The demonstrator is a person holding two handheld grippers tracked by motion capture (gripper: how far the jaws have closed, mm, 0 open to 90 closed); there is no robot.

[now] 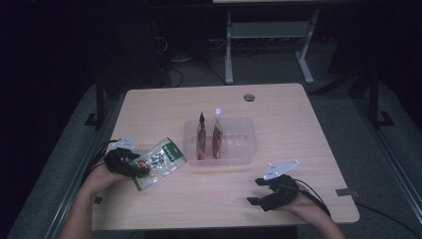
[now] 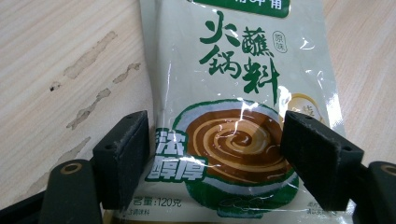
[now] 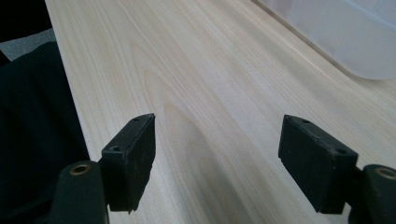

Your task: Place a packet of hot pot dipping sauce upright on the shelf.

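— Where's the sauce packet [image 2: 233,93]?
— Lower left, flat on the table [image 1: 298,129], between the left gripper's [image 2: 217,158] wide jaws, unpinched.
— And the right gripper [image 3: 217,154]?
— Lower right, jaws wide, holding nothing.

Lots of bare bench [image 1: 278,199] along the bottom middle of the high view, between both hands. Clear tub [image 1: 244,144] with two standing packets [image 1: 201,137] in the way in the middle. More open bench behind, near the top.
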